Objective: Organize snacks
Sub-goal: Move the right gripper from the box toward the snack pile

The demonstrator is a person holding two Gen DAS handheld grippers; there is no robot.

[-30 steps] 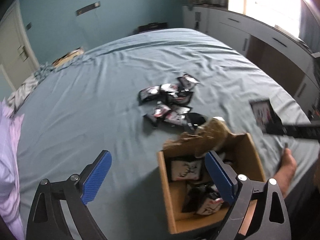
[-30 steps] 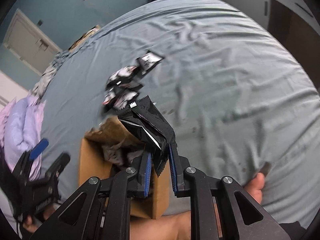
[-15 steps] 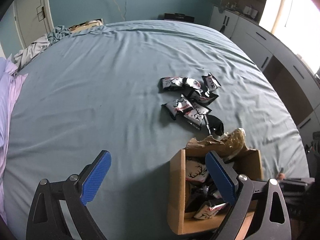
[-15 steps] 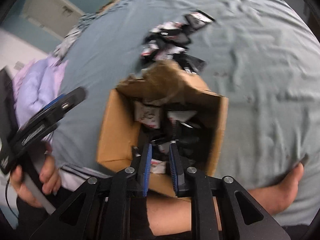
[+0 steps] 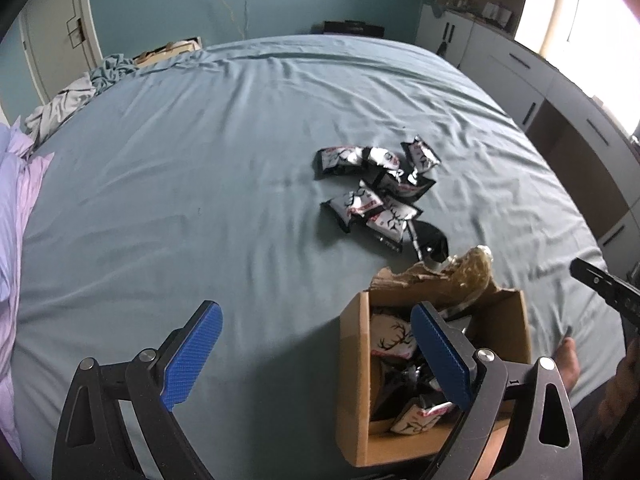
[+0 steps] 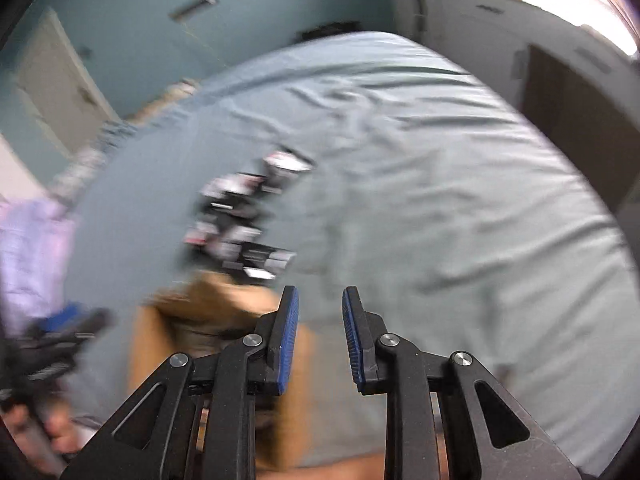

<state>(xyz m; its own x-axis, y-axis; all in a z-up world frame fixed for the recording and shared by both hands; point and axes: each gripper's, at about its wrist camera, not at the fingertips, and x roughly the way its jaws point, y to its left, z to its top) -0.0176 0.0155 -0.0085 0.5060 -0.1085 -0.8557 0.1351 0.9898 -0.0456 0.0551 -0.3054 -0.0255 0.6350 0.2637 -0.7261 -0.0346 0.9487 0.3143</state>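
A brown cardboard box (image 5: pixel 356 364) sits on the near part of the bed and holds several black-and-white snack packets (image 5: pixel 390 338). More packets lie in a loose pile (image 5: pixel 376 192) on the sheet beyond it. My left gripper (image 5: pixel 314 340) is wide open and empty, its right finger over the box's opening. My right gripper (image 6: pixel 318 334) is slightly open and empty, raised to the right of the box (image 6: pixel 208 312); this view is blurred, with the pile (image 6: pixel 240 216) ahead to the left.
The grey-blue bed sheet (image 5: pixel 200 152) fills both views. Lilac pillows (image 5: pixel 12 208) lie at the left edge, crumpled clothes (image 5: pixel 72 100) at the far left. White cabinets (image 5: pixel 540 80) stand along the right wall. A bare foot (image 5: pixel 568 364) rests beside the box.
My right gripper carried a black packet over the box, let it go inside, and has lifted up and to the right, empty. The left gripper has stayed open, tilting upward.
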